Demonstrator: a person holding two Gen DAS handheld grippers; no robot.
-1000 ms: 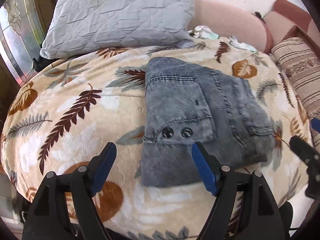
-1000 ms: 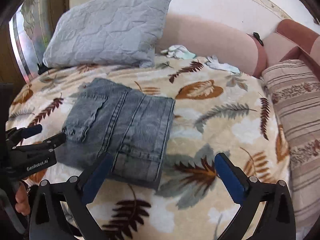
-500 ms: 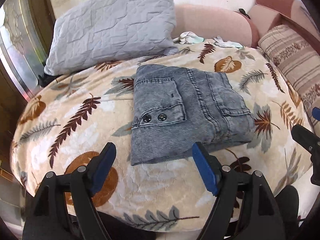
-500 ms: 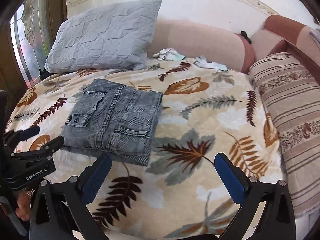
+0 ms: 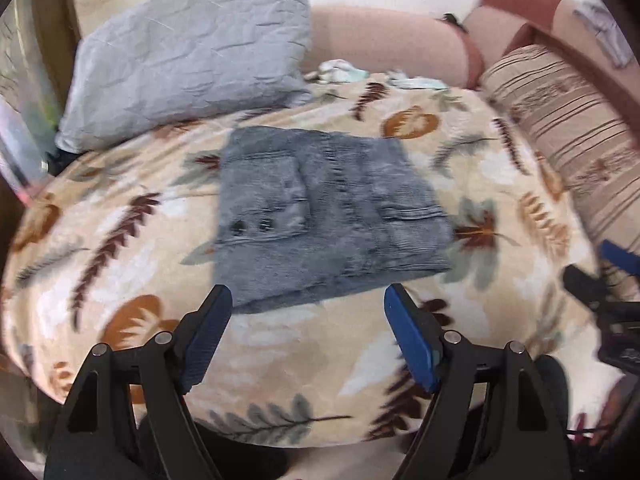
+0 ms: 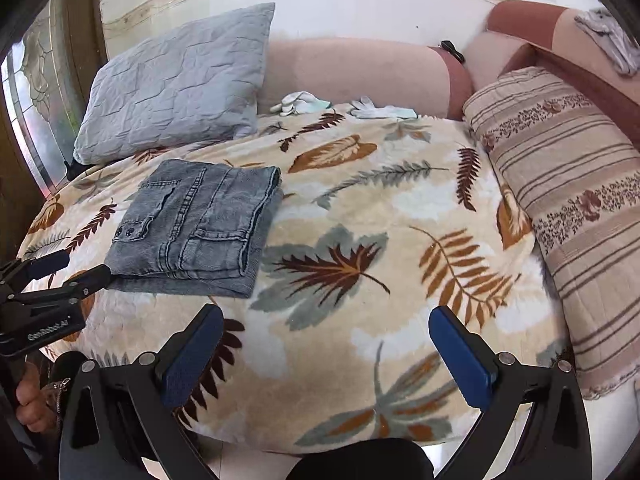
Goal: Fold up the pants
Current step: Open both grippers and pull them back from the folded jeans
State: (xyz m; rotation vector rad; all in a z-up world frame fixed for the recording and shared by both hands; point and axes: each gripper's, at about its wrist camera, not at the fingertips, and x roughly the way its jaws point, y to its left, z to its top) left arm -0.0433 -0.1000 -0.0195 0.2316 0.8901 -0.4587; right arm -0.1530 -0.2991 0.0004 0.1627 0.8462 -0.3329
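Leaf-print blanket [image 6: 400,216] covers the bed; the folded grey pants [image 6: 200,228] lie on its left part, near a grey pillow [image 6: 176,84]. Left gripper [image 5: 308,336] and right gripper [image 6: 326,356] hover released, empty. The left view is motion-blurred, and the pants' underlayers are hidden.

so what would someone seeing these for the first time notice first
Most likely the grey denim pants, folded into a compact stack on the leaf-print blanket, toward its left side in the right wrist view. Next, the big grey quilted pillow propped behind them and the striped cushion along the right edge. Both the left gripper and right gripper are open, holding nothing.
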